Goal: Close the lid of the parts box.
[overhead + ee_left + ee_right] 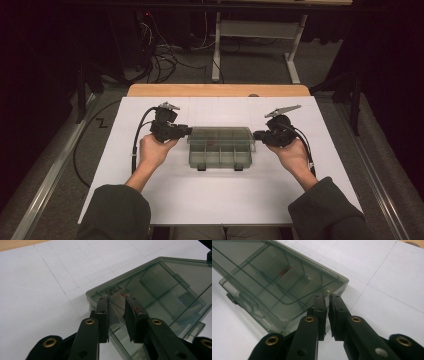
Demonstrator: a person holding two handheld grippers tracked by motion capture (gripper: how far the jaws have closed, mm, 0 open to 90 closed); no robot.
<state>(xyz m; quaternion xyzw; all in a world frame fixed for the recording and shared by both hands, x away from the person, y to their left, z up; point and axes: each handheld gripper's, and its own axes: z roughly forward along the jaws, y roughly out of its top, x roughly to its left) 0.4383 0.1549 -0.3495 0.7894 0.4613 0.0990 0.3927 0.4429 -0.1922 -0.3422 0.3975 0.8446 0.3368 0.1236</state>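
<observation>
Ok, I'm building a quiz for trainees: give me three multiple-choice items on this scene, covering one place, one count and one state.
1. Where is the compartment box? A on the white table; B on the floor; C on a shelf.
2. How many latches are on its near side? A none; B two; C five.
3. The right gripper's jaws stand: A wide apart; B clamped on a cable; C almost together.

A: the high view shows it lying mid-table.
B: two dark tabs hang off the front edge.
C: only a thin slit parts them.
</observation>
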